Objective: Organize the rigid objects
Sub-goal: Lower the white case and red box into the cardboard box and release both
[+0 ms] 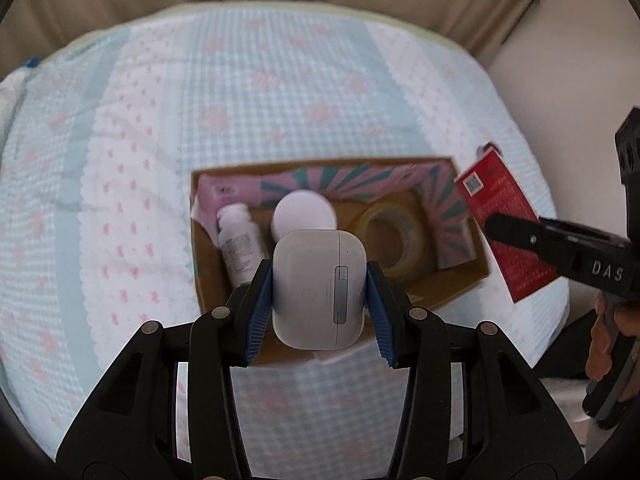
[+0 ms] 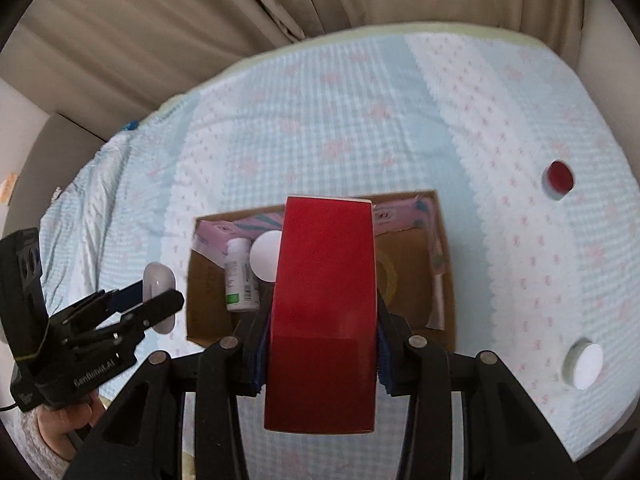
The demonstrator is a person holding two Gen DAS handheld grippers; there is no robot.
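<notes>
Left gripper [image 1: 318, 280]: we clamp the case [image 1: 318, 288].
Right gripper [image 2: 322, 344]: we clamp the pack [image 2: 324, 316].
Risk: box [image 1: 460, 280] at 12 o'clock looks crowded; the case may land on the jar [image 1: 304, 212].

Two handheld black grippers, blue-padded.

Left gripper [image 1: 319, 280]: matte black linkage arms with triangular cut-outs, round silver pivot pins, ribbed blue pads [image 1: 256, 312] lining both fingers. Right gripper [image 2: 322, 320]: same black frame, same silver pins, same ribbed blue pads. White lettering along the side of each black body, partly legible. Boxy black block on each, with round openings on its face. Fuzzy pale sleeve [image 2: 38, 446] at the left wrist.
</notes>
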